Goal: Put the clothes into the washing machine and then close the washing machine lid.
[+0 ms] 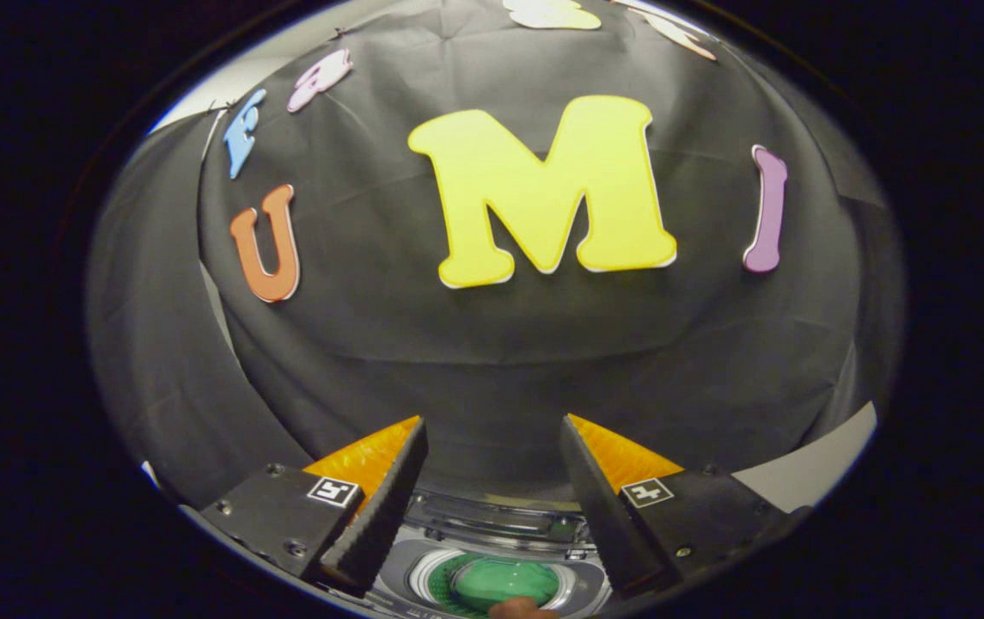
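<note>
My gripper (492,430) is held high and level, its two fingers spread wide apart with nothing between them. Below and between the fingers lies the washing machine (492,537), seen from above with its lid raised at the back. Inside its round drum opening sits a green garment (504,580). A small reddish-brown bit (522,609) shows at the near rim of the drum; what it is I cannot tell. The fingers stand well above the machine and touch nothing.
The black cloth wall (492,361) of the booth rises straight ahead, close behind the machine. A strip of pale tabletop (809,473) shows to the right of the right finger.
</note>
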Action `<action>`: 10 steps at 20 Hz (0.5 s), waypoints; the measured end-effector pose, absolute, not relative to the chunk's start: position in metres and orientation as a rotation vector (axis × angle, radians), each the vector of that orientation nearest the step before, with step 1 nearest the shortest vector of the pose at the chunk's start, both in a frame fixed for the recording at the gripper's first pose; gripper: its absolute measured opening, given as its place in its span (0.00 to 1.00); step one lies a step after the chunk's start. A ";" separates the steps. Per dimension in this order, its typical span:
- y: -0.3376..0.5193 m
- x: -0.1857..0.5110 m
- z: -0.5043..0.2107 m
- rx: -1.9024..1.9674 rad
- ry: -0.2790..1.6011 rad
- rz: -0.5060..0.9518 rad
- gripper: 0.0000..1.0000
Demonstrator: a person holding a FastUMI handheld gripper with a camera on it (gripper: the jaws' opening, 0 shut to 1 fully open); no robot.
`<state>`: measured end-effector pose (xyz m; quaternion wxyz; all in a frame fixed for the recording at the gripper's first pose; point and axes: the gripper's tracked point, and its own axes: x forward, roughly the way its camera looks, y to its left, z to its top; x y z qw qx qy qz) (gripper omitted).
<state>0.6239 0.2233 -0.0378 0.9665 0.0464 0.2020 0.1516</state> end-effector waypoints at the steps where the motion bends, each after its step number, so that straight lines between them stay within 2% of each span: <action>1: 0.223 0.633 -0.049 0.094 0.440 0.298 0.96; 5: 0.219 0.661 -0.091 0.154 0.556 0.260 0.96; 10: 0.218 0.674 -0.123 0.104 0.594 0.247 0.96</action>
